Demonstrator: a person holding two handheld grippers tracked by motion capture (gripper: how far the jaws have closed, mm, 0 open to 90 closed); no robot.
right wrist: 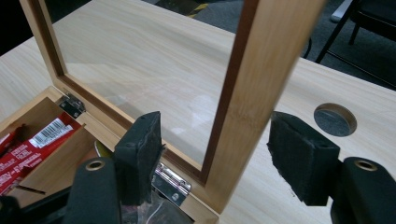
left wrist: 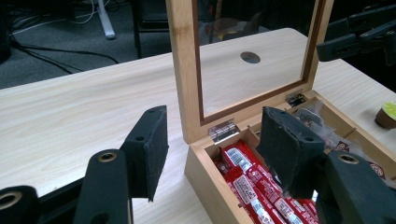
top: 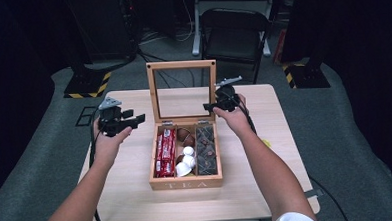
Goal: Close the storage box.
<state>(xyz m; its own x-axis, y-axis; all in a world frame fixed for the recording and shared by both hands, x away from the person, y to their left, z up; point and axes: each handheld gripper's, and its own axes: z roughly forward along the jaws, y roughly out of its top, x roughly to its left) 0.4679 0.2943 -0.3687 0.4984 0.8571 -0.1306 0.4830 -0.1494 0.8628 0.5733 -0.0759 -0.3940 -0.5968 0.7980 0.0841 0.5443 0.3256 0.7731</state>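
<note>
High view: wooden tea box point(top: 186, 180) sits mid-surface point(top: 137, 193), its glass-paned lid point(top: 182, 91) standing upright. Three compartments: red packets point(top: 165, 153) on the left, white and brown capsules point(top: 186, 157) in the middle, dark sachets point(top: 206, 149) on the right. My left gripper point(top: 134, 119) hovers off the box's left side, holding nothing. My right gripper point(top: 210, 107) is at the lid's right post.

Left gripper view: jaws wide apart, empty, aimed at the hinge point(left wrist: 224, 130) corner; red packets below.

Right gripper view: jaws spread wide, straddling the lid's wooden post point(right wrist: 261, 88), neither pad clearly touching.

Handling, as I judge it: the frame is stiff and grippable; the pane is fragile and slick, so I'd take wood only. The lid looks light and free on its hinges and may drop fast.

Unclear: a small round object by the right forearm, the sachet labels, and what lies under the packets.
</note>
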